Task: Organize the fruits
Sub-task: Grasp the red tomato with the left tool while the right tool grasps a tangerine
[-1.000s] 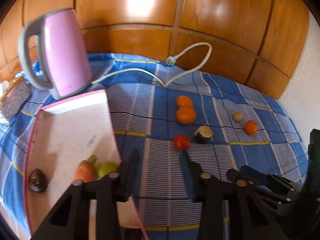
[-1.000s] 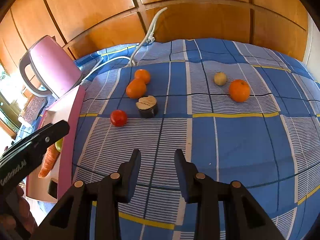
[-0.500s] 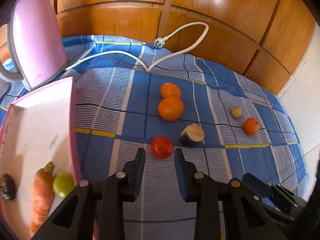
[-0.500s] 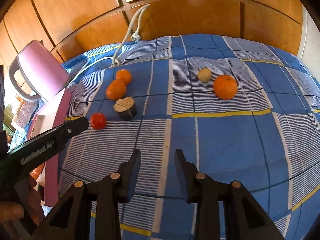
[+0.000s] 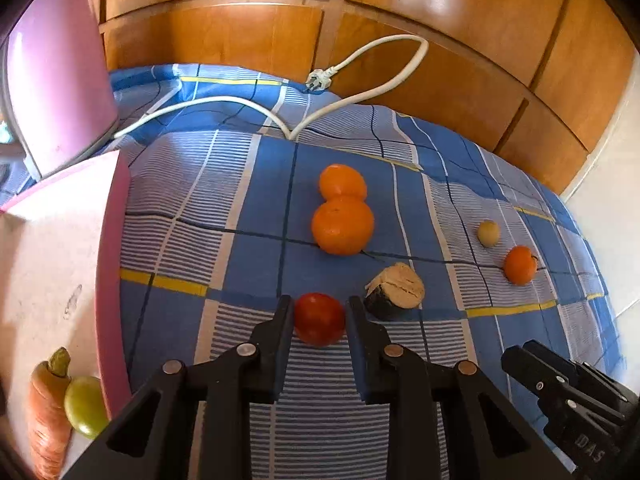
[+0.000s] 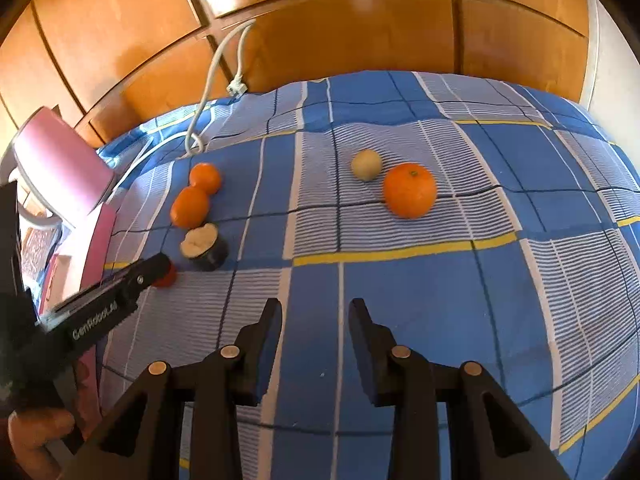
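Note:
A small red tomato [image 5: 320,320] lies on the blue checked cloth [image 5: 240,264]. My left gripper [image 5: 320,307] has a finger against each side of it and is shut on it. In the right wrist view that left gripper [image 6: 158,270] covers most of the tomato [image 6: 171,276]. Beyond it sit two oranges [image 5: 342,224] that touch each other, a cut dark-skinned fruit [image 5: 396,290], a third orange [image 6: 410,190] and a small yellowish fruit [image 6: 366,165]. My right gripper [image 6: 314,308] hangs open over bare cloth with nothing between its fingers.
A pink-rimmed tray [image 5: 112,260] at the left holds a carrot [image 5: 48,412] and a green fruit [image 5: 86,404]. A pink kettle [image 5: 60,80] stands behind it, its white cord [image 5: 240,100] trailing over the cloth. Wooden panels [image 5: 440,60] close off the back.
My left gripper swung from the tray's edge to the right and sank, and its fingers now flank the tomato. The right gripper drifted right, toward the lone orange.

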The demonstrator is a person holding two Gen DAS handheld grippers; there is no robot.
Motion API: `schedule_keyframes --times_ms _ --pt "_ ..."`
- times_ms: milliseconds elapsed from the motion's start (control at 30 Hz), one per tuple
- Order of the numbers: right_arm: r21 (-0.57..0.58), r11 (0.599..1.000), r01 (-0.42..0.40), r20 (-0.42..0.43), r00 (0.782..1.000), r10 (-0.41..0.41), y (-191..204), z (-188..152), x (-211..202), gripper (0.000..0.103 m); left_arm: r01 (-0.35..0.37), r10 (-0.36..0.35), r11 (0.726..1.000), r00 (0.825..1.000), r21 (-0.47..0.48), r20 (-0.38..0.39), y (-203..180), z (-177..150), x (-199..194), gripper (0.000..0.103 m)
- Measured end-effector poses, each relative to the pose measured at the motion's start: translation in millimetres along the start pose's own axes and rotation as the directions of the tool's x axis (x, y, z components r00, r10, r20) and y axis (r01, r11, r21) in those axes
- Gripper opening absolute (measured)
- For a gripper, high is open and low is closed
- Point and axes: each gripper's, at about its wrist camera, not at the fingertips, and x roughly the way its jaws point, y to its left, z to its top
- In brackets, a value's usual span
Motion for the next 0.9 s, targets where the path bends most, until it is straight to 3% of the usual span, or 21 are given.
schedule_keyframes --times_ms 67,200,500,800,900 --pt "-0.005 1.0 -0.007 0.004 1.0 0.007 -0.2 2.7 0.8 0.035 -0.003 0.002 1.0 0.999 -0.026 -0.039 3.4 -0.7 7.8 0.028" --pt "-0.036 0.998 -0.055 0.011 0.998 0.056 5.4 7.4 2.2 0.035 -0.023 0.023 1.0 1.0 0.007 -0.013 0.5 -5.0 7.7 0.026" --pt "-0.059 0.99 -0.13 -0.008 0.992 0.13 18.2 17.7 12.7 0.035 -0.021 0.021 1.0 1.0 -0.013 0.012 4.7 -8.3 3.5 0.025" --pt "-0.107 0.96 -0.258 -0.034 0.966 0.256 56.9 50.8 29.0 0.035 -0.044 0.048 0.996 0.998 -0.074 0.047 21.4 -9.1 -17.1 0.025" --pt "-0.14 0.955 -0.263 -0.049 0.965 0.259 73.8 58.7 40.5 0.036 -0.062 0.066 0.995 0.996 -0.075 0.056 24.4 -8.1 -23.0 0.025"
